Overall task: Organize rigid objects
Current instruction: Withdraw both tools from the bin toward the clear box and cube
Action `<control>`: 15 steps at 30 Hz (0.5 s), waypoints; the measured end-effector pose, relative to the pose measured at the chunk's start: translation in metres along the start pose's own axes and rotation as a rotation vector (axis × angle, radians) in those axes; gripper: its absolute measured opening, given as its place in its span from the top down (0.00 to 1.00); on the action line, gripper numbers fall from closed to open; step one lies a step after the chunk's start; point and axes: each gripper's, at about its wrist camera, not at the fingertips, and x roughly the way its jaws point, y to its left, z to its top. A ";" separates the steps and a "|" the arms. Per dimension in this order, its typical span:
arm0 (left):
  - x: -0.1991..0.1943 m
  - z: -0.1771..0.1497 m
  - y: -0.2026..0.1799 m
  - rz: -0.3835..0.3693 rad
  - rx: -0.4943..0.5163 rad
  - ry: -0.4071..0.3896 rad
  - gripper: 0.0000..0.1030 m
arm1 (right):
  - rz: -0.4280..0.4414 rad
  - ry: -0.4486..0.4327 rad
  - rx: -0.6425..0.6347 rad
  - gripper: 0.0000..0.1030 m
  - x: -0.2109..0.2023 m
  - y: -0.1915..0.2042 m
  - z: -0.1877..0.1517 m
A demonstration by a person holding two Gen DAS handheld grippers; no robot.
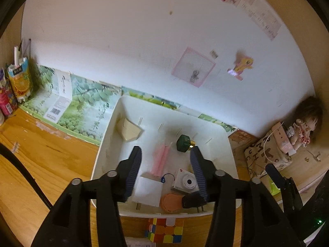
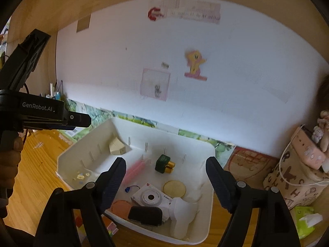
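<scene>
The left gripper (image 1: 165, 154) is held over the near part of a white rectangular plastic bin (image 1: 229, 144), its black ribbed jaws parted to a moderate gap with nothing clasped and nothing touched. The right gripper (image 2: 165, 165) is held over the same white bin (image 2: 211, 187) with its jaws spread wide; no object is gripped or pressed by them.

Inside the bin, a pair of pale pink sticks (image 1: 161, 158) is seen lying flat on the floor, the long axis running from the near edge toward the far wall, tips pointed away. A dark green faceted bottle with a gold cap (image 1: 184, 143) lies on its side just beside them, cap directed to the right. A cream-coloured angular block (image 1: 129, 131) sits in the far left corner. At the near end a small white toy camera (image 1: 186, 183) lies lens upward, with a white square box (image 1: 149, 191) to its left, a round orange disc (image 1: 170, 202) and a black adapter (image 1: 192, 200) close by. A flat round gold disc (image 2: 174, 188) is seen in the right wrist view beyond the camera.

On the wooden desk (image 1: 41, 164), just outside the near wall of the bin, a multicoloured puzzle cube (image 1: 164, 230) rests.
</scene>
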 end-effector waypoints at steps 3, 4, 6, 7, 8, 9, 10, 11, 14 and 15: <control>-0.019 0.001 -0.003 0.003 0.006 -0.044 0.35 | -0.008 -0.029 0.005 0.21 -0.016 0.001 0.005; -0.024 0.001 -0.003 0.003 0.009 -0.053 0.33 | -0.010 -0.036 0.007 0.21 -0.020 0.001 0.006; -0.036 0.000 -0.005 0.008 0.012 -0.074 0.26 | -0.015 -0.050 0.016 0.21 -0.031 0.001 0.008; -0.041 -0.001 -0.005 0.009 0.012 -0.081 0.23 | -0.015 -0.054 0.021 0.21 -0.034 0.000 0.008; -0.048 -0.003 -0.005 0.012 0.010 -0.092 0.22 | -0.015 -0.059 0.029 0.21 -0.039 0.000 0.009; -0.052 -0.003 -0.005 0.019 0.009 -0.079 0.19 | -0.015 -0.063 0.037 0.21 -0.043 0.000 0.009; -0.056 -0.004 -0.005 0.018 0.009 -0.084 0.19 | -0.012 -0.068 0.047 0.21 -0.047 -0.001 0.010; -0.063 -0.006 -0.005 0.017 0.008 -0.094 0.19 | -0.008 -0.071 0.058 0.21 -0.050 -0.001 0.011; -0.075 -0.011 -0.003 0.023 0.004 -0.112 0.19 | 0.006 -0.077 0.086 0.20 -0.060 -0.003 0.011; -0.078 -0.013 -0.002 0.025 0.003 -0.115 0.18 | 0.009 -0.079 0.093 0.20 -0.063 -0.003 0.010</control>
